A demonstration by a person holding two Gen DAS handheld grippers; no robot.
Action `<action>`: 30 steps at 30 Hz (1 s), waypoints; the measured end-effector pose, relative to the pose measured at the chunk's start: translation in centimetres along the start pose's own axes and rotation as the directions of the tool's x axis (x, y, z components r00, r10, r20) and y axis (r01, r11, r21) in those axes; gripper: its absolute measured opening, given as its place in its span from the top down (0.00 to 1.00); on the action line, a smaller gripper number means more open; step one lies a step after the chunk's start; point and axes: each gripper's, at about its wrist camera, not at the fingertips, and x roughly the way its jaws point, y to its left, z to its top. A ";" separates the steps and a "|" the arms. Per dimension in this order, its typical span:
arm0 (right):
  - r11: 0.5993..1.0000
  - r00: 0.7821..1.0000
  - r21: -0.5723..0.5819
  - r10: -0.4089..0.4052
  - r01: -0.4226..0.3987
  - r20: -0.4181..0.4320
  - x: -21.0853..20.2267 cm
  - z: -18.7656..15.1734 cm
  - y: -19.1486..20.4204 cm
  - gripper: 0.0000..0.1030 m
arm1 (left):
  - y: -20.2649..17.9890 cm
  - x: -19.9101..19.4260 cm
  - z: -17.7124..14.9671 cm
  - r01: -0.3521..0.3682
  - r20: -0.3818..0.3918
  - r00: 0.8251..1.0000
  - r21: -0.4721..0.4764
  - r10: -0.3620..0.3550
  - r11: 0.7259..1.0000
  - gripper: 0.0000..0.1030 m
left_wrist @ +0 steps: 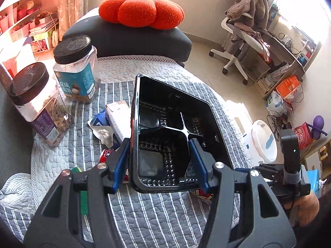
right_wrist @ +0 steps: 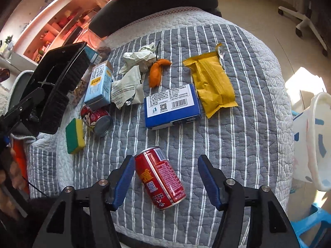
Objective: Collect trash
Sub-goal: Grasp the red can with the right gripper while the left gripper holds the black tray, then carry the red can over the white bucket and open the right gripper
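Currently the left gripper (left_wrist: 159, 163) is gripping a black plastic meal tray (left_wrist: 173, 132), its blue pads pressing on the tray's near wall and one divider. The tray is hanging tilted above the striped quilt (left_wrist: 144, 217), open face toward the camera, with its compartments showing dark and shiny.

From the right wrist view, the right gripper (right_wrist: 166, 178) is standing with its jaws apart over a red drink can (right_wrist: 159, 177). The can is lying on its side on the quilt between the fingers; the left pad is sitting just beside the can's top end, the right pad is well clear, so nothing is being held.

Trash is lying spread over the quilt. A blue box (right_wrist: 172, 105) with a barcode label is resting near the middle, touching a yellow snack wrapper (right_wrist: 213, 86) on its right. Beyond them, orange peel (right_wrist: 158, 71) and crumpled white wrappers (right_wrist: 132, 82) are sitting together. Further left, a light blue carton (right_wrist: 99, 84) is lying beside a second red can (right_wrist: 97, 119), and a green and yellow sponge (right_wrist: 75, 136) is resting near that can.

Two black-lidded snack jars (left_wrist: 55, 86) are standing upright at the quilt's left edge. A white bin (right_wrist: 318, 140) is standing on the floor to the right, off the quilt. An orange pumpkin cushion (left_wrist: 141, 10) is sitting on a dark seat beyond.
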 end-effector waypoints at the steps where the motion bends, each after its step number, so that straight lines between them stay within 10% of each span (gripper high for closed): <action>1: 0.999 0.999 -0.042 -0.008 0.007 -0.032 0.8 -0.7 0.8 0.37 | 0.0 0.0 -0.1 -0.003 -0.002 1.000 0.002 0.003 1.000 0.44; 8: 0.983 0.980 -0.159 -0.119 0.094 -0.158 6.1 -2.9 3.2 0.48 | 1.0 -0.6 -0.5 -0.029 0.000 1.000 -0.015 0.029 0.999 0.44; 15: 0.988 0.992 -0.098 -0.121 0.118 -0.022 1.6 -1.8 2.3 0.48 | 1.5 -1.2 -0.6 -0.022 0.008 1.000 -0.035 0.023 0.999 0.44; 22: 0.970 0.973 0.185 -0.186 0.160 0.135 -6.3 -1.6 -6.7 0.48 | -1.4 -0.2 -0.4 0.027 0.003 1.000 -0.006 -0.027 1.000 0.44; 30: 0.803 0.914 0.539 -0.381 0.254 0.137 -12.6 -6.7 -21.2 0.48 | -7.6 1.7 -0.7 0.111 -0.020 0.994 0.080 -0.110 0.991 0.44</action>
